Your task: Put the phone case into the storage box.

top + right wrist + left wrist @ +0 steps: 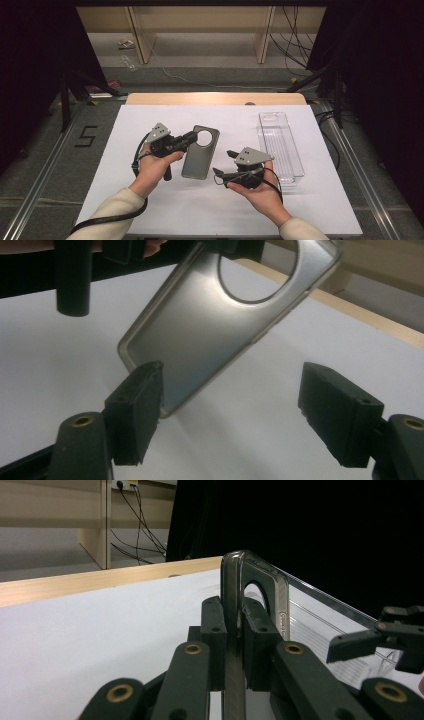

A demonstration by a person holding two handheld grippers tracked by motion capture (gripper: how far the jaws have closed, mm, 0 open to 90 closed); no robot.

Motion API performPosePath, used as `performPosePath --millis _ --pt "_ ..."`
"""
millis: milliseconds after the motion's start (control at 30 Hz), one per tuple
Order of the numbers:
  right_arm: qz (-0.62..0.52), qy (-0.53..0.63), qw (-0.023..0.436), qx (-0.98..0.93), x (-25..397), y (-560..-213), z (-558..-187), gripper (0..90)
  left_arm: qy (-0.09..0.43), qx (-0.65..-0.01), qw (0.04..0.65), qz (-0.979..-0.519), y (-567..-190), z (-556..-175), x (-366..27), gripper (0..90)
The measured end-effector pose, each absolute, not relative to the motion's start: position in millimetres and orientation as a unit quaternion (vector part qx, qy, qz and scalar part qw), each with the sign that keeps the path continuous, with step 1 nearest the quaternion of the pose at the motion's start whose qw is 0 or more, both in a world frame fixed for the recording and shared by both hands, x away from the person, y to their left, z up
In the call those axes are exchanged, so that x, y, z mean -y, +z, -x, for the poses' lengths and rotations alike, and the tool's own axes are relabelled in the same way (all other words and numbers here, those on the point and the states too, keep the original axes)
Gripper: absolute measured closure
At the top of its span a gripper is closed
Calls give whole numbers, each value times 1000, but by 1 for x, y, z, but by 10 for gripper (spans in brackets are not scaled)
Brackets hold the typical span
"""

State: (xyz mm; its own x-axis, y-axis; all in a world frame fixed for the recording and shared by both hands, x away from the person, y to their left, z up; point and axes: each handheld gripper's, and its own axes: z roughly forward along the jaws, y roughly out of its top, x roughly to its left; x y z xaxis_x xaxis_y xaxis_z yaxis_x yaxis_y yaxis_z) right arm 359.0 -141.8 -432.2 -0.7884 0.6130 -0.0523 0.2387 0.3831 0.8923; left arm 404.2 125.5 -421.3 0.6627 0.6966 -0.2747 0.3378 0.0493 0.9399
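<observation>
Left gripper [192, 136] is clamped on the phone case [200, 152], jaws closed on its top edge beside the round camera cutout. In the left gripper view the case [235, 630] runs edge-on between the pads, so the grip is across the thin wall, not the flat back. The case sits over the middle of the white mat [150, 205], long axis roughly toward the person; from the right gripper view its lower end looks lifted off the mat, though I can't tell whether any corner touches. Holding it by the cutout end leaves the other end free, which is probably the point: the right gripper [224, 164] is lined up on that free end. Its jaws are spread wide with nothing between them, and in the right gripper view the case's lower corner [150, 385] is just at the left pad [137, 405], not gripped. My read: a handover or two-handed reorientation is being set up, and the right needs to move in further before closing. A clear plastic tray [280, 145] lies on the mat to the right, well apart from the case and likely its destination. Risk: a thin, flexible case held by one edge could twist or slip when the second grip closes.
</observation>
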Motion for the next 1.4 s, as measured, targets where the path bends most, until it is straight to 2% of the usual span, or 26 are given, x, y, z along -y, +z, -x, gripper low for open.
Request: performPosePath --millis 633,1400 --pt "-306 517 207 -772 154 -425 -366 211 150 -370 622 -673 -424 -393 -119 814" --pt "-352 541 221 -731 164 -421 -374 199 151 -357 629 -674 -422 -389 -111 814"
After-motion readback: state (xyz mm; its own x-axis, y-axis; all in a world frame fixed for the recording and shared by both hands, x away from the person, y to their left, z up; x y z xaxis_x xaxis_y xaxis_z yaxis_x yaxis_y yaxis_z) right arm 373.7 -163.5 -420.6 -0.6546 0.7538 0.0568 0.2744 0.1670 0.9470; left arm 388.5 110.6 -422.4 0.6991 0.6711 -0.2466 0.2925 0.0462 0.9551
